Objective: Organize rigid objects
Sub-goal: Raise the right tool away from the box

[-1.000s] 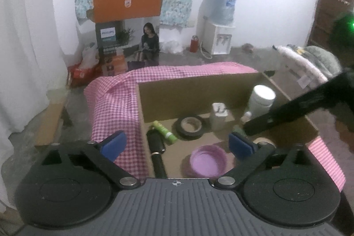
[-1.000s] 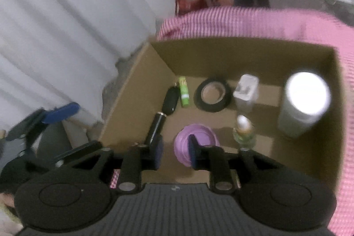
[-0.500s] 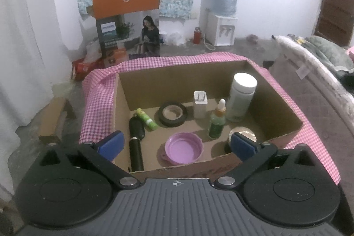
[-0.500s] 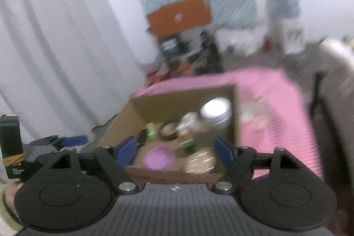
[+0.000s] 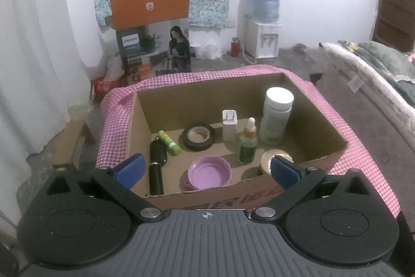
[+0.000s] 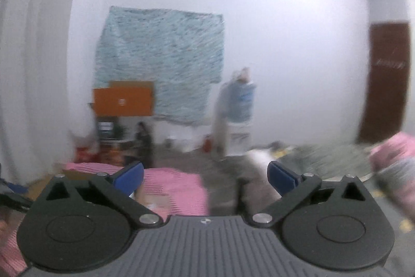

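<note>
From the left wrist, the left gripper stands wide open with nothing between its blue pads, hovering just short of the near wall of the cardboard box on the pink checked cloth. A second ago the right gripper's dark finger reached into the box from the right; it is gone now, and the box shows in full. Inside sit a purple lid, a green dropper bottle, a white-capped jar, a small white box, a tape roll, a green tube, a black cylinder and a gold-rimmed lid partly hidden behind the right pad. From the right wrist, heavily blurred, the right gripper has swung up and away from the box to face the far wall. Its jaws have just been opening and now stand wide apart with nothing between them. The purple lid, between those pads a second ago, lies in the box, so that placement looks finished and the right hand seems free for another object.
</note>
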Demonstrator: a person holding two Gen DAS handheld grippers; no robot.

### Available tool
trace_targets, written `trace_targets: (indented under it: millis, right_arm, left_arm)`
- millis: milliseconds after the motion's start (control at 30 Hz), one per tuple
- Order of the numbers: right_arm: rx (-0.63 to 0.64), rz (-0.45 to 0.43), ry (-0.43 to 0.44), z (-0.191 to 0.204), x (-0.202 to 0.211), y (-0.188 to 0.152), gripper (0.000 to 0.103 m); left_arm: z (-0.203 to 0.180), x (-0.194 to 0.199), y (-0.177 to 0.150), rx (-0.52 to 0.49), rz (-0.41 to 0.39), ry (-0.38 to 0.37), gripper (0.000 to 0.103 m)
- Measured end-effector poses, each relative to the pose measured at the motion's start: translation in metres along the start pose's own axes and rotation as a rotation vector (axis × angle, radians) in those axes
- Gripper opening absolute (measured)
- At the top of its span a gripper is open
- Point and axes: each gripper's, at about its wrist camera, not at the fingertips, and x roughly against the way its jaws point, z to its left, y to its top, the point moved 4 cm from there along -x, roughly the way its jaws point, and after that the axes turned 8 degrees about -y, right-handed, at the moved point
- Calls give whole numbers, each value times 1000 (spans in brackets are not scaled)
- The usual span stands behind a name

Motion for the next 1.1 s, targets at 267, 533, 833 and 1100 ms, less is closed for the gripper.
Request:
trace_targets:
  millis: [267, 533, 833, 1100]
  right_arm:
    - [52, 68, 17, 12, -9, -27, 103]
    - [-51, 286, 250, 77, -65, -98, 103]
    - [-84, 354, 532, 166, -133, -64, 103]
    - [97, 519, 746, 291, -230, -15, 86]
  left_arm:
    - [-9, -13, -1, -20, 26, 19, 103]
    - [-3, -28, -4, -62, 53, 71, 103]
    - [19, -42, 14, -119, 19, -73, 102]
    - [35, -86, 39, -125, 98, -156, 77]
